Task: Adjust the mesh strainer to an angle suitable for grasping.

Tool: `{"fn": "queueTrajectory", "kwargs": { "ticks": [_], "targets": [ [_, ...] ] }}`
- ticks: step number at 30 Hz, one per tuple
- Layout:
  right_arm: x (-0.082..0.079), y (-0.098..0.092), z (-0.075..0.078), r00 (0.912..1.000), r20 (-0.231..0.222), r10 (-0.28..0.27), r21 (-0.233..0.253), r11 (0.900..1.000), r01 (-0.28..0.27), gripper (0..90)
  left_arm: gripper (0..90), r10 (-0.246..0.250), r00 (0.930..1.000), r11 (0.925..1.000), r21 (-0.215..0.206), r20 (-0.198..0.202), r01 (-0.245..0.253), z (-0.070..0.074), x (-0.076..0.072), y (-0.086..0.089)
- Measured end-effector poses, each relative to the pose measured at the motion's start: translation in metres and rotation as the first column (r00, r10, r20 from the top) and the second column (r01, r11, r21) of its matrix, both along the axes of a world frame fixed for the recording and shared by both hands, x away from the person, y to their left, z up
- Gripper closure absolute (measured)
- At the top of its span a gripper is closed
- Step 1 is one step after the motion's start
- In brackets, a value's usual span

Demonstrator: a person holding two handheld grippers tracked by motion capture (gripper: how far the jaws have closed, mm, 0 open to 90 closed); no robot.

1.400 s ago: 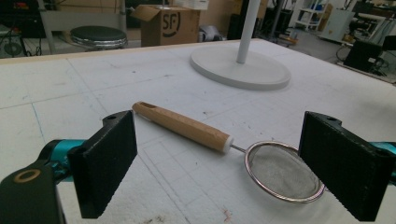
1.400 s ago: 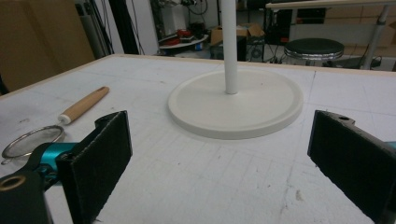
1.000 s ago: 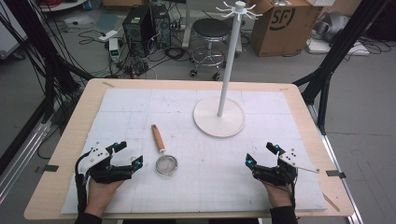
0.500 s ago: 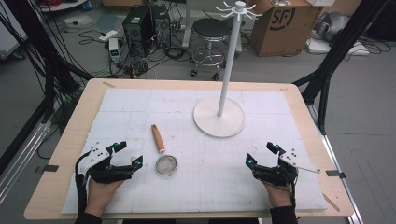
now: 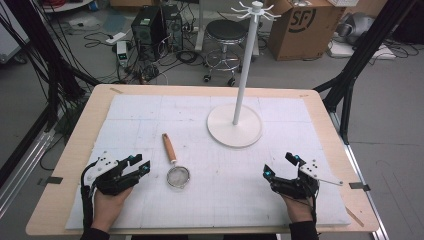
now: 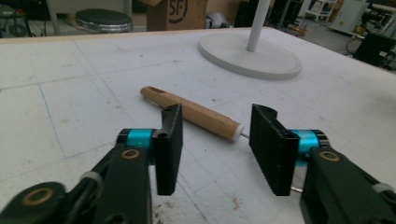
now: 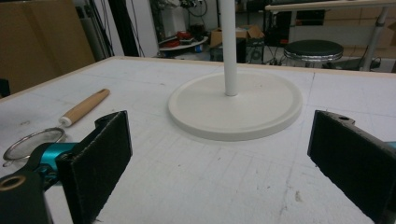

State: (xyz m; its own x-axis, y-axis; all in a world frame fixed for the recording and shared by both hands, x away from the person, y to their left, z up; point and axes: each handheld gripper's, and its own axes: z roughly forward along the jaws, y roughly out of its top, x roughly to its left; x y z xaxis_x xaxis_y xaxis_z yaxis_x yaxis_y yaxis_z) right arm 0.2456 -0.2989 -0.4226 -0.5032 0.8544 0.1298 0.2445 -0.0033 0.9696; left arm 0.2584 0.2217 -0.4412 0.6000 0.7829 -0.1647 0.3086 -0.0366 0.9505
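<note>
A small mesh strainer (image 5: 177, 176) with a wooden handle (image 5: 169, 147) lies flat on the white mat, left of centre. Behind it stands a white hook stand (image 5: 235, 125) with a round base and tall pole. My left gripper (image 5: 137, 164) rests open at the front left, a short way left of the strainer; the wooden handle (image 6: 191, 112) lies just beyond its jaws, and my left gripper (image 6: 215, 140) holds nothing. My right gripper (image 5: 280, 166) rests open at the front right, jaws wide, facing the stand's base (image 7: 236, 105). The strainer's rim (image 7: 32, 140) shows at that view's left.
The wooden table (image 5: 80, 125) is covered by a white gridded mat (image 5: 210, 165). Past the far edge stand a black stool (image 5: 227, 32), a cardboard box (image 5: 300, 22), computer cases and cables on the floor. Black frame legs flank the table.
</note>
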Motion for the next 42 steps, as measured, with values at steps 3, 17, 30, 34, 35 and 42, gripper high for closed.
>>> {"fn": "queueTrajectory", "kwargs": {
  "ticks": [3,17,30,34,35,42],
  "targets": [
    [0.002,0.0,-0.001,1.0,-0.006,0.0,0.025,1.0,0.0,5.5,71.3,-0.006,1.0,1.0,0.005,-0.007,0.006,0.0,0.003,0.0],
    [0.008,0.004,-0.002,0.9995,-0.003,0.032,0.017,0.999,-0.032,5.4,90.0,-0.031,0.9968,0.9966,0.074,-0.073,0.036,0.003,0.023,-0.007],
    [0.008,0.007,-0.002,0.9993,0.002,0.037,0.022,0.999,-0.037,5.4,90.0,-0.08,0.9793,0.9918,0.083,-0.186,0.097,-0.008,0.041,-0.028],
    [0.008,0.006,-0.001,0.9994,0.0,0.035,0.03,0.999,-0.035,5.4,90.0,-0.072,0.9711,0.9886,0.113,-0.228,0.1,-0.01,0.045,-0.036],
    [0.008,0.006,-0.001,0.9993,0.0,0.036,0.031,0.999,-0.036,5.4,90.0,-0.081,0.9664,0.9879,0.11,-0.244,0.11,-0.011,0.047,-0.039],
    [0.007,0.005,-0.001,0.9994,0.006,0.035,0.04,0.999,-0.035,5.4,90.0,-0.088,0.9594,0.9734,0.181,-0.268,0.139,-0.012,0.05,-0.055]
  ]
}}
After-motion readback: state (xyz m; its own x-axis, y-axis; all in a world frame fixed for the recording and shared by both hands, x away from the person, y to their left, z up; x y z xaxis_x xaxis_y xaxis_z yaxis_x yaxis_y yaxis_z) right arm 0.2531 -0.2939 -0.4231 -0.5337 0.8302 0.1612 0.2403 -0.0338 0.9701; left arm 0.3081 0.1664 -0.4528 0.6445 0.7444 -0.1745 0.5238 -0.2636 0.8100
